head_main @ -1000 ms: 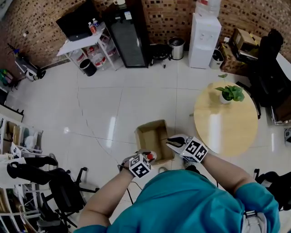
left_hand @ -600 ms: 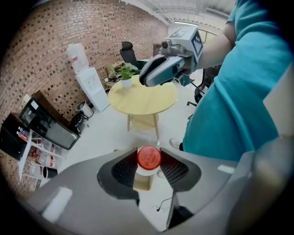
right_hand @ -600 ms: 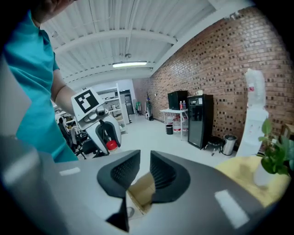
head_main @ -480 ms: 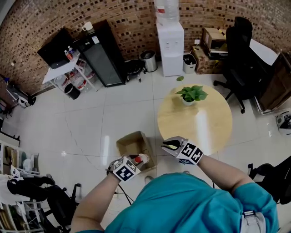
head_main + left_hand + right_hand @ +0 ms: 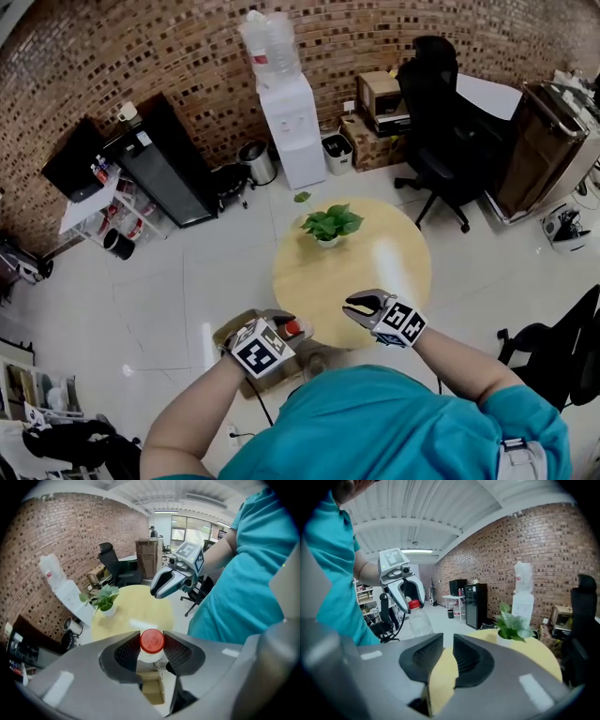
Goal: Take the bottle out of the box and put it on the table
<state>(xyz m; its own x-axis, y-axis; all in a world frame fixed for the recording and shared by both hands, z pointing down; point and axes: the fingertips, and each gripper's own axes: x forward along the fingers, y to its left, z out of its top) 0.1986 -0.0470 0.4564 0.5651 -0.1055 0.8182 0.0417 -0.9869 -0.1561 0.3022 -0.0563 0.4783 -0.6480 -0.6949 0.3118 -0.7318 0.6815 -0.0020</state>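
Observation:
A clear bottle with a red cap (image 5: 152, 641) hangs by its neck between the pads of my left gripper (image 5: 152, 651), which is shut on it. In the head view the left gripper (image 5: 284, 330) and the bottle (image 5: 292, 328) sit at the near-left edge of the round wooden table (image 5: 375, 262), above the open cardboard box (image 5: 225, 330) on the floor. My right gripper (image 5: 361, 305) hovers over the table's near edge. Its jaws stand a narrow gap apart with nothing between them (image 5: 448, 656). The right gripper view shows the bottle (image 5: 419, 620) to the left, held up in the air.
A potted plant (image 5: 328, 225) stands on the far side of the table. Behind it are a water dispenser (image 5: 286, 122), a black fridge (image 5: 173, 169) and a black office chair (image 5: 441, 131). Another chair (image 5: 553, 347) is at the near right.
Both grippers have risen and moved from over the box to the round table's near edge. The left one carried the bottle up out of the box.

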